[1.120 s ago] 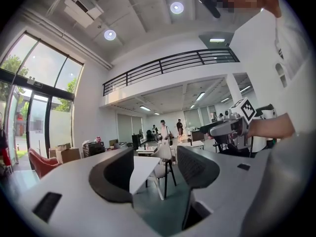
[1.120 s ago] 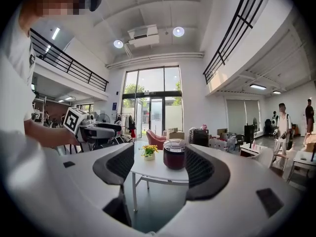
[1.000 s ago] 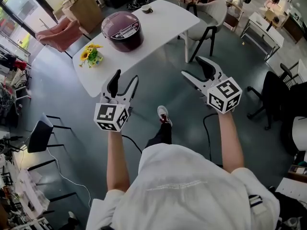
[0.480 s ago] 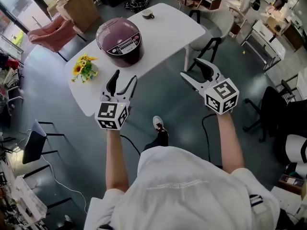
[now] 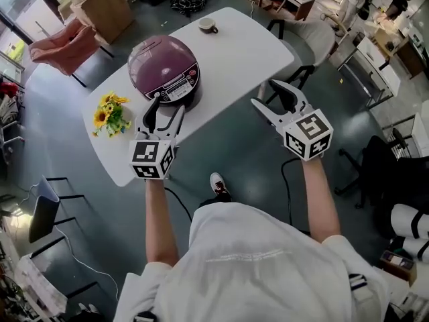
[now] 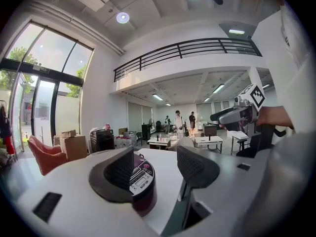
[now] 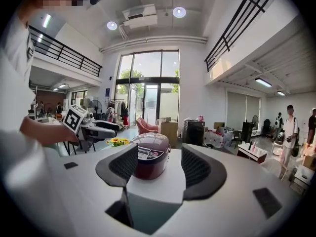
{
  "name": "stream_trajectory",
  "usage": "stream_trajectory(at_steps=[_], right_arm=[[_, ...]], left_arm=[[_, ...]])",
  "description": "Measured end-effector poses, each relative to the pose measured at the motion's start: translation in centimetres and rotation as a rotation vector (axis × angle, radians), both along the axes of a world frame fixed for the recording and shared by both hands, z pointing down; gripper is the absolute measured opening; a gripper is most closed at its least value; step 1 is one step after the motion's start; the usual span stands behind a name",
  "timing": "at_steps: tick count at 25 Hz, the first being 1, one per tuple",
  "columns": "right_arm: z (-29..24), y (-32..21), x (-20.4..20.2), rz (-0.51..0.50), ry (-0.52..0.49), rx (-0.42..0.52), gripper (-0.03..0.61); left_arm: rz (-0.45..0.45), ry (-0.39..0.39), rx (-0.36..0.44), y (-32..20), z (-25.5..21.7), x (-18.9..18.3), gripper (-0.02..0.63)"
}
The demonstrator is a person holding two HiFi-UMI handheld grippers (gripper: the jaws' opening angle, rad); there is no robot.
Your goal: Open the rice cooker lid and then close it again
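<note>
On the white bench (image 5: 248, 45) sits the maroon rice cooker (image 5: 164, 69), its lid (image 5: 161, 54) down and flowers (image 5: 108, 111) just beside it. Near its front hovers the left hand-held gripper (image 5: 167, 107), jaws wide and empty. Off the bench edge, the right hand-held gripper (image 5: 268, 94) has just been narrowing, jaws apart with nothing between them.

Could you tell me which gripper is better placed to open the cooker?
Probably left: the left gripper fronts the round maroon rice cooker; the right gripper, empty jaws just closing, hangs off the white table.
</note>
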State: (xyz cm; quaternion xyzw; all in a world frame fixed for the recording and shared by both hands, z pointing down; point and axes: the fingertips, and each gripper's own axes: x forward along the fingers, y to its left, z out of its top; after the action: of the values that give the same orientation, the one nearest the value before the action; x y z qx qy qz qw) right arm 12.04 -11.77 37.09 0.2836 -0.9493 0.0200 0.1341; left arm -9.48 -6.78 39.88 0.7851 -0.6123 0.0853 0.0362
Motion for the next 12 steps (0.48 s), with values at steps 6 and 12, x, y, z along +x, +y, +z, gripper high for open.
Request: stream_trajectory(at_steps=[6,12], right_arm=[[0.7,-4.4,-2.8,-0.025,0.027,0.003,0.268],[1.7,-6.8,-5.3,-0.071,0.035,-0.003,0.272]], left_arm=[[-0.040,0.011,-0.026,-4.0,0.9,-3.0,0.281],[-0.086,-0.002,-0.054,-6.0,1.2,-4.7,0.281]])
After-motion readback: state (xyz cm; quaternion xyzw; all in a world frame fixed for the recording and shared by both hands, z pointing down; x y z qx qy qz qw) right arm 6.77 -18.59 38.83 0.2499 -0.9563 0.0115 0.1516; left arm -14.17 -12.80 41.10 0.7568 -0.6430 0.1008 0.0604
